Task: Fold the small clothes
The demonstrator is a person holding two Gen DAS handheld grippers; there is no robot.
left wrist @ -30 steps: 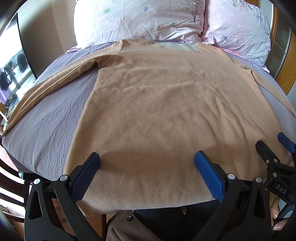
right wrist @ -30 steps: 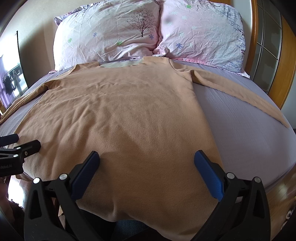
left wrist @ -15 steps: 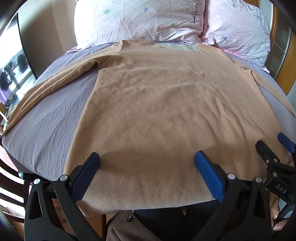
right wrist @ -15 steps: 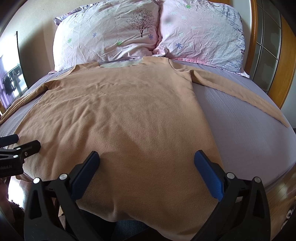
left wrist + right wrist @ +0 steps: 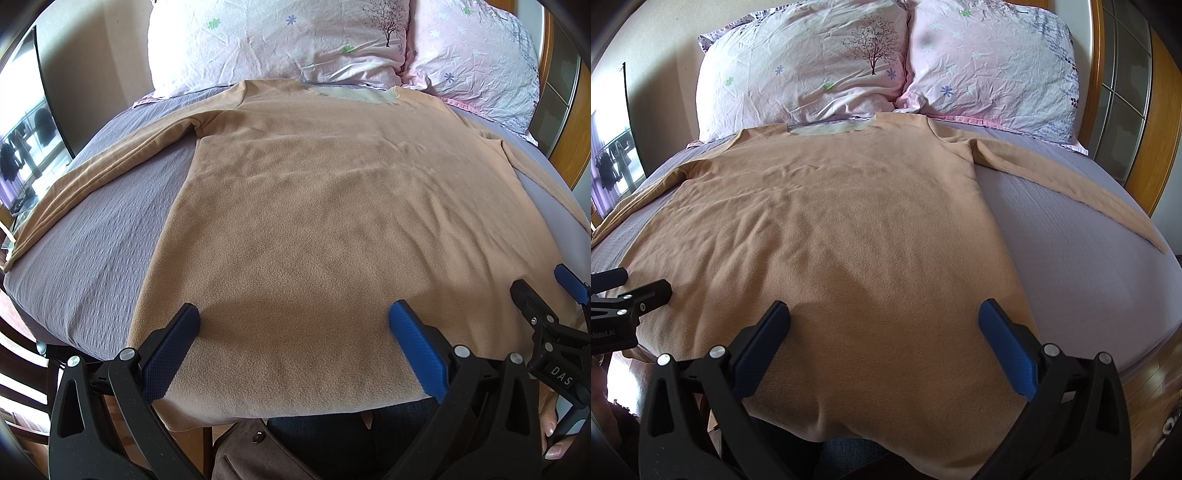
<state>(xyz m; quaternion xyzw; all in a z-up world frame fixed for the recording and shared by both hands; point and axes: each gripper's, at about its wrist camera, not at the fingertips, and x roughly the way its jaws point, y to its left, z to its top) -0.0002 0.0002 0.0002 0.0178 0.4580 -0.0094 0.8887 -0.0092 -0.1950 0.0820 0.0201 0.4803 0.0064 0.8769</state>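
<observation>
A tan long-sleeved fleece shirt (image 5: 332,206) lies flat on the bed with its neck toward the pillows and both sleeves spread out. It also shows in the right wrist view (image 5: 831,236). My left gripper (image 5: 293,314) is open and empty, hovering over the hem's left part. My right gripper (image 5: 884,314) is open and empty over the hem's right part. The right gripper also shows at the right edge of the left wrist view (image 5: 546,295). The left gripper shows at the left edge of the right wrist view (image 5: 635,286). The hem hangs over the bed's near edge.
The bed has a lilac sheet (image 5: 92,251), also in the right wrist view (image 5: 1089,258). Two pink floral pillows (image 5: 812,66) lean at the head. A wooden headboard and frame (image 5: 1160,147) run along the right. A window (image 5: 22,158) is at the left.
</observation>
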